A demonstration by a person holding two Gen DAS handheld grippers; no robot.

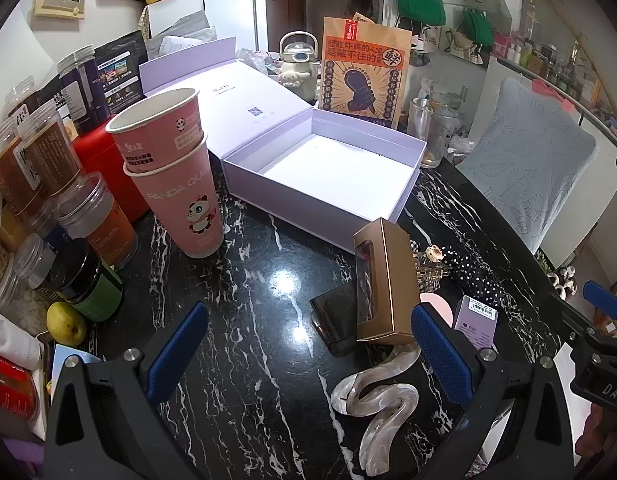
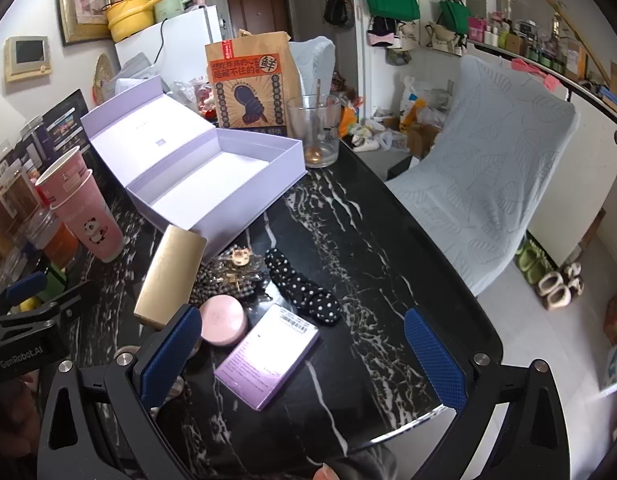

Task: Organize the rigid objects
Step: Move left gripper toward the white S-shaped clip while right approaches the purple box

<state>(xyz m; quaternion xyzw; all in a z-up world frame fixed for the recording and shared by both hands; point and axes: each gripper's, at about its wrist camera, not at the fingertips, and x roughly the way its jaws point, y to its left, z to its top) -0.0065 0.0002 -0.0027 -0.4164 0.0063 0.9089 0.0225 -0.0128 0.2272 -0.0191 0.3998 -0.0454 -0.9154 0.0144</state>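
Note:
An open, empty lilac box sits on the black marble table. In front of it stands a gold window carton, with a dark flat case beside it and a wavy translucent piece nearer. A pink round compact, a lilac barcode box, a polka-dot hair band and a hair clip lie close by. My left gripper is open and empty above the table. My right gripper is open, its fingers on either side of the lilac barcode box.
Two stacked pink panda cups and several jars crowd the left edge. A brown paper bag and a glass stand behind the box. A chair with a blue cover is at the table's right edge.

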